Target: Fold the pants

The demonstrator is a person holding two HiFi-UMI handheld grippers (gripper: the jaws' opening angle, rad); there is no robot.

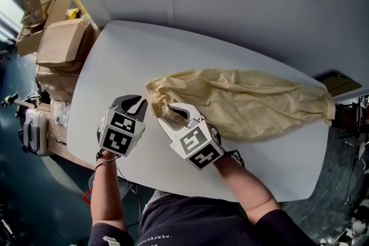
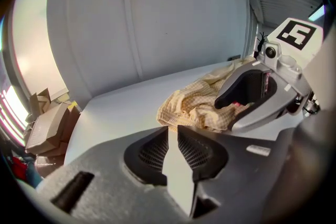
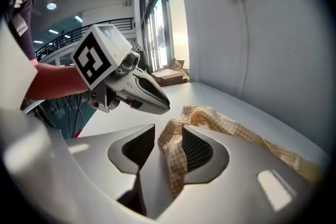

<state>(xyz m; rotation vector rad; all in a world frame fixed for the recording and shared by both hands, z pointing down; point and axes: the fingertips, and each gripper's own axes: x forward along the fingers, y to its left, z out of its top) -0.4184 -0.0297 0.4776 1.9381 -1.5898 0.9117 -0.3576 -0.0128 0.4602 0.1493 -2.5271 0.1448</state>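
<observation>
Hiding one end of the pants, the right tongs are standing apart with cloth lying between them, unpinched. The left tongs, just beside that end, are gaping slightly, empty. The pants' other end is reaching the counter edge; bare counter is lying behind them.

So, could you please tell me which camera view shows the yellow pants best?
The head view: the pants lie there at full length across the white table. The left gripper view shows only their bunched end, partly behind the right gripper. The right gripper view shows just a fold between its open jaws.
</observation>
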